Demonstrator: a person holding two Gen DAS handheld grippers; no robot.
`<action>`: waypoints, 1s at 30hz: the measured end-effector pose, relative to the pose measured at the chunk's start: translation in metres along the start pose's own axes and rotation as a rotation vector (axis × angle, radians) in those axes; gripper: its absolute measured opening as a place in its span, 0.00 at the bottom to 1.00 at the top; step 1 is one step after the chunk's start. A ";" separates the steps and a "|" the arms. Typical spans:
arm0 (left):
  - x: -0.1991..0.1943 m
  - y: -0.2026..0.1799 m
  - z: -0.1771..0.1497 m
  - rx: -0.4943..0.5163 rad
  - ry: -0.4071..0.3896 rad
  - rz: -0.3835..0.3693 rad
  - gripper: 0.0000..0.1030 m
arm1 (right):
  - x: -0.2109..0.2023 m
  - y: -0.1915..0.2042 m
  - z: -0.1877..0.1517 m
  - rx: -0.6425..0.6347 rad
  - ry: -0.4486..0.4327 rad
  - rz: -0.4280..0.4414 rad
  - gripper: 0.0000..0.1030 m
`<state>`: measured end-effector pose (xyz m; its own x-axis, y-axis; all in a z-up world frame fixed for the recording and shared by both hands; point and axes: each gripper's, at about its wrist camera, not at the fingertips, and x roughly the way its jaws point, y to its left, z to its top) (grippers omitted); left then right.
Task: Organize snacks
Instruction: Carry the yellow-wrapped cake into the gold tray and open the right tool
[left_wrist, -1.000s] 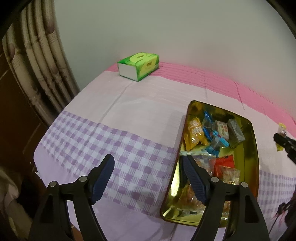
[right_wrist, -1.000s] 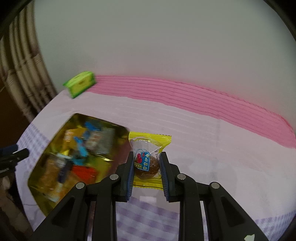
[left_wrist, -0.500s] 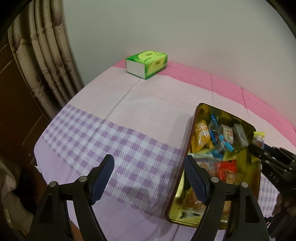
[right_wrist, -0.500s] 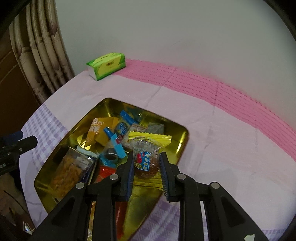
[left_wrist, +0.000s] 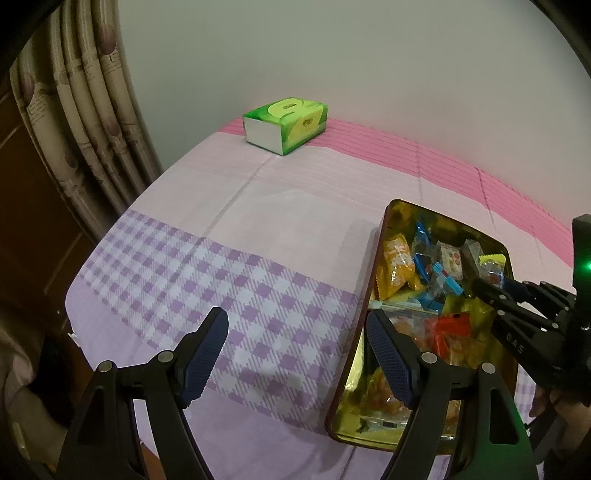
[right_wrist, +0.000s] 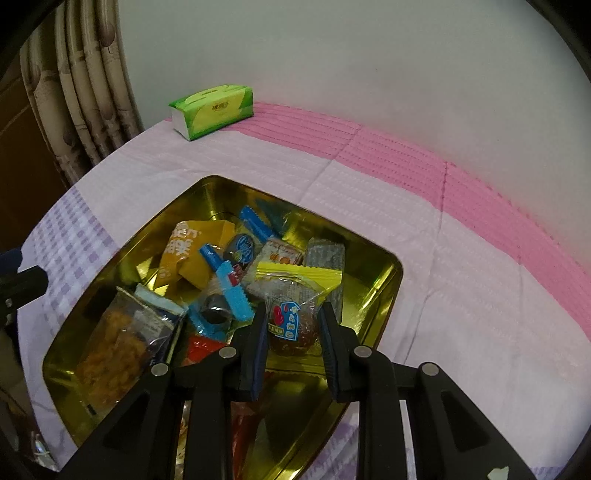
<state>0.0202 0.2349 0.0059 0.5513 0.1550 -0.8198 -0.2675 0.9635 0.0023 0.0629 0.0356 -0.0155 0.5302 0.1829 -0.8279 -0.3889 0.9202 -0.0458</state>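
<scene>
Now the right gripper (right_wrist: 291, 328) pinches one crinkly clear-and-yellow wrapped round brown snack (right_wrist: 293, 314) above a shiny gold rectangular metal tin (right_wrist: 384, 280) heaped with glossy packets; the left gripper (left_wrist: 295, 354) hangs spread over checked cloth (left_wrist: 207, 280).

Plain pale wall (left_wrist: 369, 74) behind, patterned curtain (left_wrist: 85, 122) at left

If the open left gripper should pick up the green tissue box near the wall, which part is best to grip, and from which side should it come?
Probably from above, closing on the two long side faces of the green tissue box. It lies flat on the cloth with free space around it, and the narrower width suits the jaws better. The left gripper is open and empty. Whether its opening spans the box, the pictures cannot tell.
</scene>
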 end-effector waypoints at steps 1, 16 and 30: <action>0.000 -0.001 0.000 0.003 -0.001 -0.001 0.75 | 0.001 0.000 0.000 -0.002 0.000 -0.004 0.23; -0.003 -0.010 -0.004 0.046 -0.010 -0.010 0.76 | 0.001 -0.002 0.000 0.031 -0.006 -0.011 0.25; -0.008 -0.017 -0.007 0.074 -0.026 -0.004 0.81 | -0.016 -0.003 -0.002 0.091 -0.011 0.015 0.40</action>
<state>0.0154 0.2155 0.0083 0.5729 0.1561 -0.8046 -0.2071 0.9774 0.0422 0.0542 0.0288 -0.0037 0.5337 0.2000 -0.8217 -0.3265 0.9450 0.0179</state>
